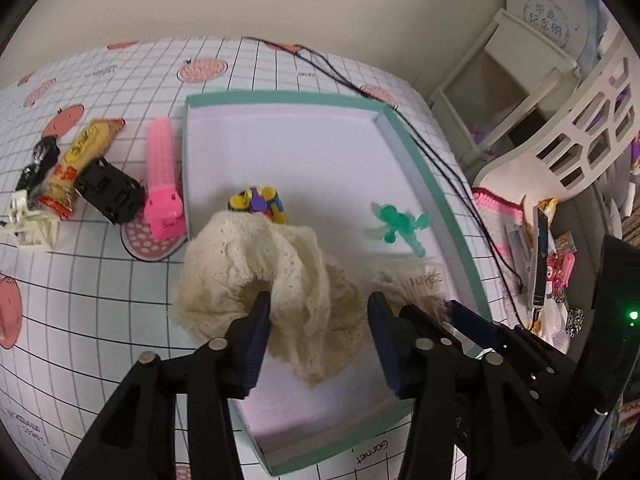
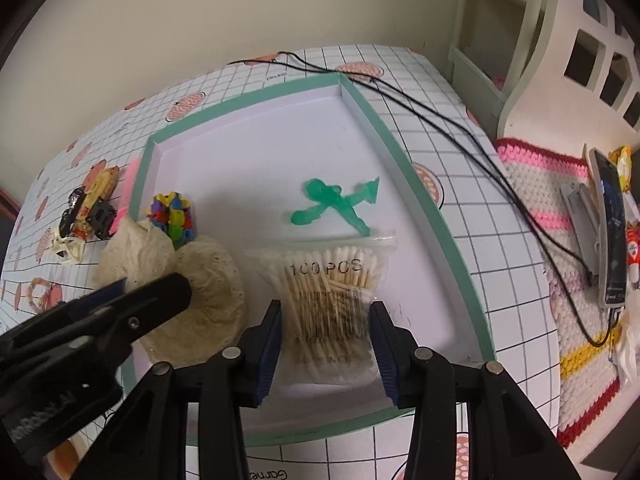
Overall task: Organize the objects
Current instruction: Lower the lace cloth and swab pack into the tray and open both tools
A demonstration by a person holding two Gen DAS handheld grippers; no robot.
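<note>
— Two claws over the green-edged tray (image 1: 420,168), as far as I can see. How wide does the left gripper (image 1: 318,306) stand?

— Wide apart. Its left finger (image 1: 256,320) presses into the cream lace cloth (image 1: 272,268), which lies bunched over the tray's left rim; the other finger stands clear of the fabric. Nothing is clamped.

— And the right gripper (image 2: 325,316)?

— Also spread, with the bag of cotton swabs (image 2: 328,280) between its fingers, on the tray floor. The blue pads sit at the bag's edges; whether they press it I cannot tell.

— What else is in the tray?

— A multicoloured toy (image 2: 172,216), partly covered by the cloth, and a green figure (image 2: 340,202) near the middle, just beyond the swabs.

— Outside it?

— Left of the tray on the gridded tablecloth (image 1: 100,300): a pink comb-like piece (image 1: 162,176), a black toy car (image 1: 110,190), a yellow snack packet (image 1: 76,160) and a white clip (image 1: 28,220), close together. From the right wrist that cluster is small and hard to make out. A black cable (image 2: 460,120) runs past the tray's right side.
</note>
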